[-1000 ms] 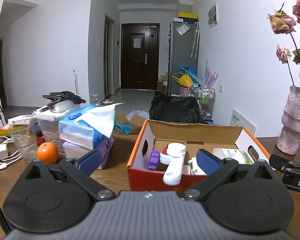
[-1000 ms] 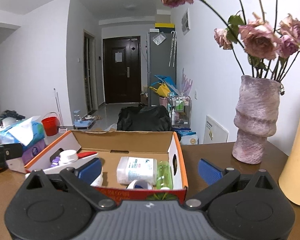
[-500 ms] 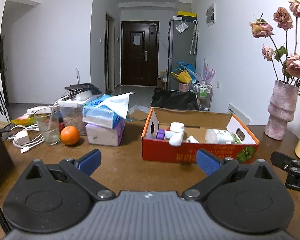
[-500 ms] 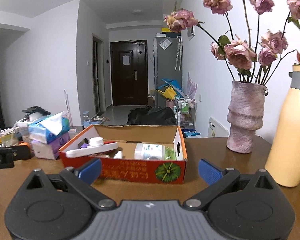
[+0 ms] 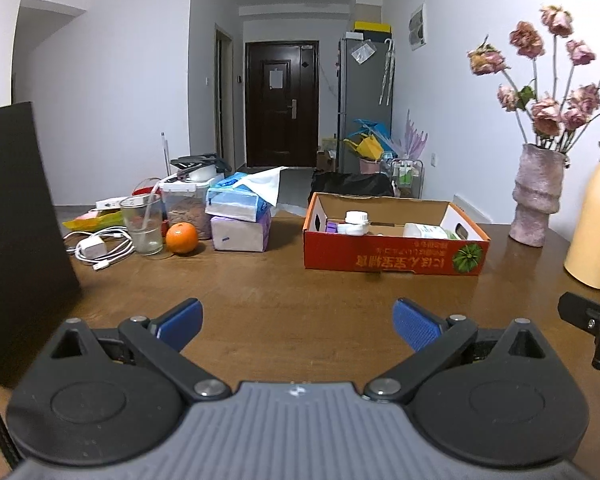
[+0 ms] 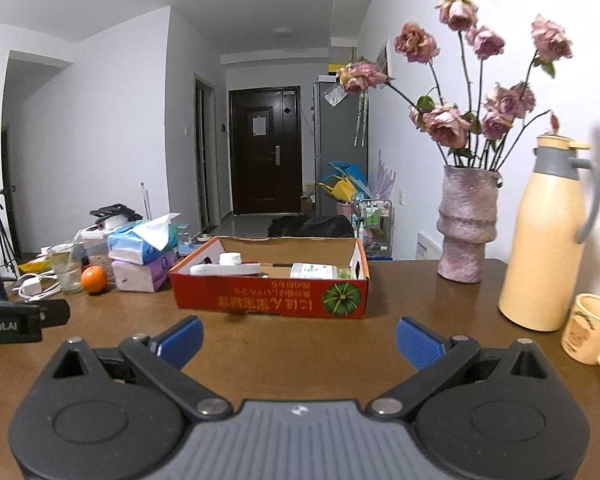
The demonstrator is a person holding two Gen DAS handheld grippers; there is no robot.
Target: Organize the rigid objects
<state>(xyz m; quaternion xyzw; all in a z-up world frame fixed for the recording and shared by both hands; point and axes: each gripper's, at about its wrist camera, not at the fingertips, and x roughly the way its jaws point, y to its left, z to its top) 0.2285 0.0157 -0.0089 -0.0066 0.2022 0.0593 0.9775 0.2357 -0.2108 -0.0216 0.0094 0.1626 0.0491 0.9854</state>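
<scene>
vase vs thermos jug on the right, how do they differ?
The vase is mottled pink, ridged and open-topped, holding dried roses; the thermos jug is smooth cream, taller, with a grey lid and handle. The vase stands farther back. Both are upright on the table.

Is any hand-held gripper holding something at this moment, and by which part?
Nothing is held. The left hand-held gripper and the right hand-held gripper are both open and empty above the brown wooden table.
</scene>
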